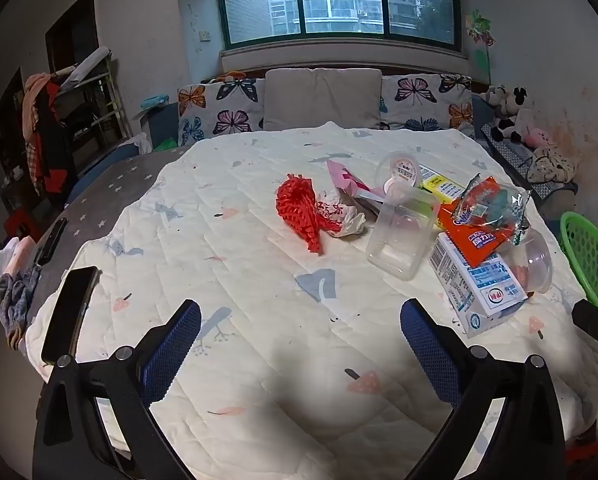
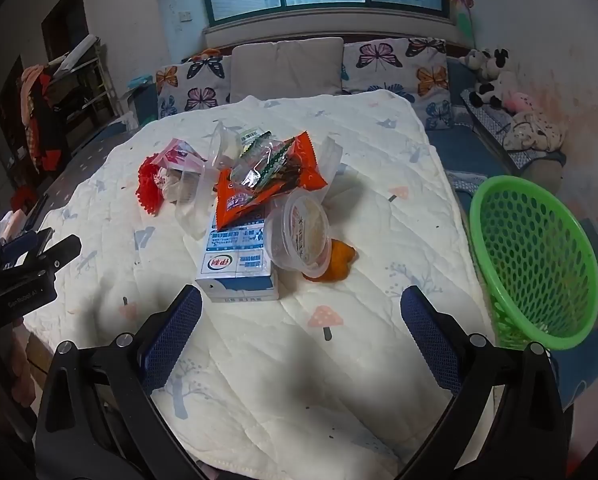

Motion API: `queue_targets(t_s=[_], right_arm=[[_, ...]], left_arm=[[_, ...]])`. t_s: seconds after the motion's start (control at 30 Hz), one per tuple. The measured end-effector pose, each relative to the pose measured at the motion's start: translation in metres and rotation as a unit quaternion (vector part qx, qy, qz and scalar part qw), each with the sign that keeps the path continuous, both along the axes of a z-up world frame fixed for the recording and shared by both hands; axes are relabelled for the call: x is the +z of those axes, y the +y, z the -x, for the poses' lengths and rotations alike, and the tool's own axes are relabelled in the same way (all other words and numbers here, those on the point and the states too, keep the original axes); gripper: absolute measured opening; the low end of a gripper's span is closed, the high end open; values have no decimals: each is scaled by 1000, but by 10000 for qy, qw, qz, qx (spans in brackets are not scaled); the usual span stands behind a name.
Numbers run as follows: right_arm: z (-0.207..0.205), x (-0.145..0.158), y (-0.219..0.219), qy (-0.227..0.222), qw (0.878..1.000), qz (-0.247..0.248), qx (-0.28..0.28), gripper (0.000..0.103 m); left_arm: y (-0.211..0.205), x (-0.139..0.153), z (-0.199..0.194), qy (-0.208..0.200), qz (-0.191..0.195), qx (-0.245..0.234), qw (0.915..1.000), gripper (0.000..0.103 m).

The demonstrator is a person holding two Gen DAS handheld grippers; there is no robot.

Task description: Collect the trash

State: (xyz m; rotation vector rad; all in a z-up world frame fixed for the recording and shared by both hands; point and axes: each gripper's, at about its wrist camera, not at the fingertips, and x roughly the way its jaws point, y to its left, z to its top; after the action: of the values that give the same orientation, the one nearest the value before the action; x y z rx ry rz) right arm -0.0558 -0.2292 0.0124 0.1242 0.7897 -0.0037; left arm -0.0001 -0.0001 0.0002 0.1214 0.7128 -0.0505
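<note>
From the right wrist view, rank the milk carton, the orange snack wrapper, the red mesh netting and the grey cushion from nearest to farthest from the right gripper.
1. Milk carton: just ahead of the open right gripper, nearer its left finger.
2. Orange snack wrapper: lying on the carton's far end.
3. Red mesh netting: farther back, off to the left on the quilt.
4. Grey cushion: at the head of the bed, below the window.

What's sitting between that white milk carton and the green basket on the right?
In the right wrist view, a clear plastic cup lies tipped beside the milk carton, with an orange lump under it. From there to the green basket, only bare quilt.
</note>
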Motion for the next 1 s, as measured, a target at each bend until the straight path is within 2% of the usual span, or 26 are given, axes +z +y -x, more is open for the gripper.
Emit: queue_targets(t_s=[0.57, 1.0], right_arm=[[0, 1, 0, 18, 10000, -4, 8, 99], [2, 5, -5, -80, 10000, -23, 2, 99]], left_arm=[[-1, -5, -2, 25, 23, 35, 10000, 97], [0, 6, 1, -83, 70, -31, 9999, 97]])
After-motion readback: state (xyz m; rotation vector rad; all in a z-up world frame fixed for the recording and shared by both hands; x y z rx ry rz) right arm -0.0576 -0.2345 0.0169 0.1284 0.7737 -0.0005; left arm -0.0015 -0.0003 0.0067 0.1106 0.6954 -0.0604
